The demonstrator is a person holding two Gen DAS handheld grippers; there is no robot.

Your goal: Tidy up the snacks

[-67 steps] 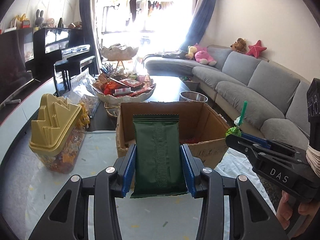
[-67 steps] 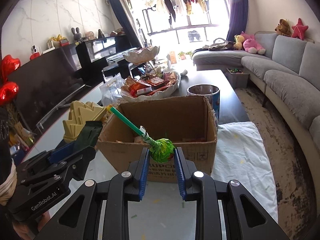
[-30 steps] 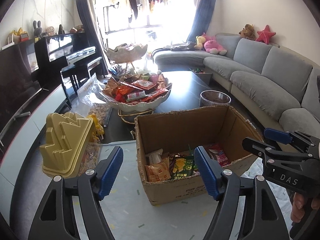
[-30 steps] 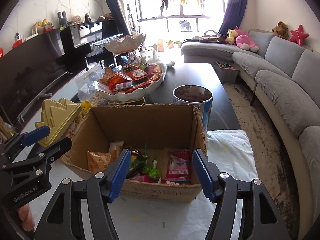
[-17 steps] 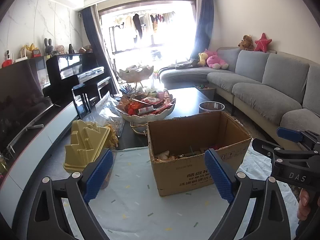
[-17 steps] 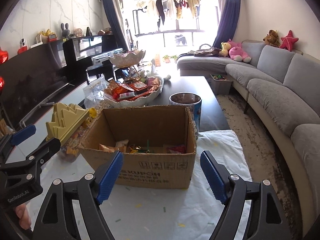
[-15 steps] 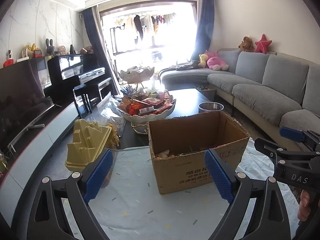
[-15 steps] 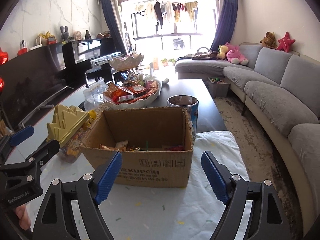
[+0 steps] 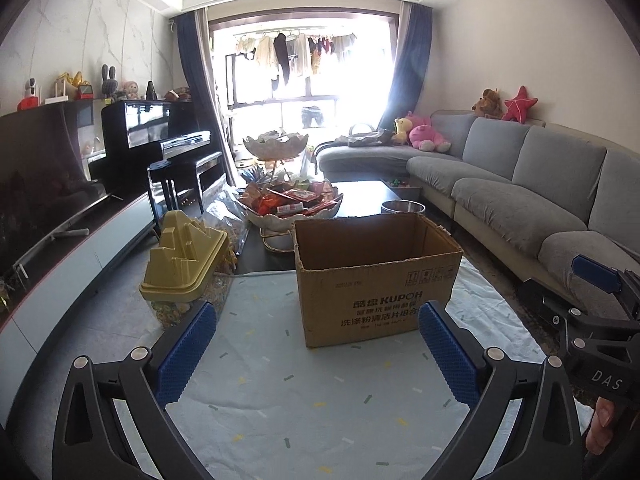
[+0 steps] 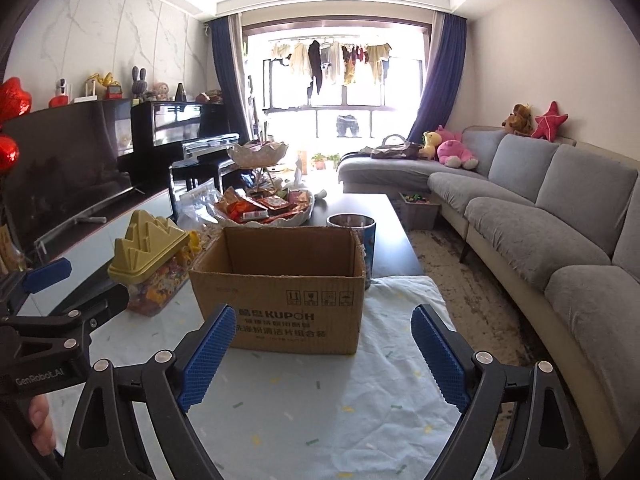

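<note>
An open brown cardboard box printed KUPOH stands on the pale blue cloth; it also shows in the right wrist view. Its contents are hidden behind the near wall. My left gripper is open and empty, well back from the box. My right gripper is open and empty too, held back from the box. A white bowl of snack packets stands behind the box on the dark table; it also shows in the right wrist view.
A clear jar with a yellow castle-shaped lid stands left of the box. A round tin is behind the box's right corner. A clear plastic bag lies by the bowl. A grey sofa runs along the right, a TV bench along the left.
Both grippers let go of their snacks, the green packet and the green lollipop, over the box. Both then opened wide and drew back and lower, so the box's inside went out of sight.
</note>
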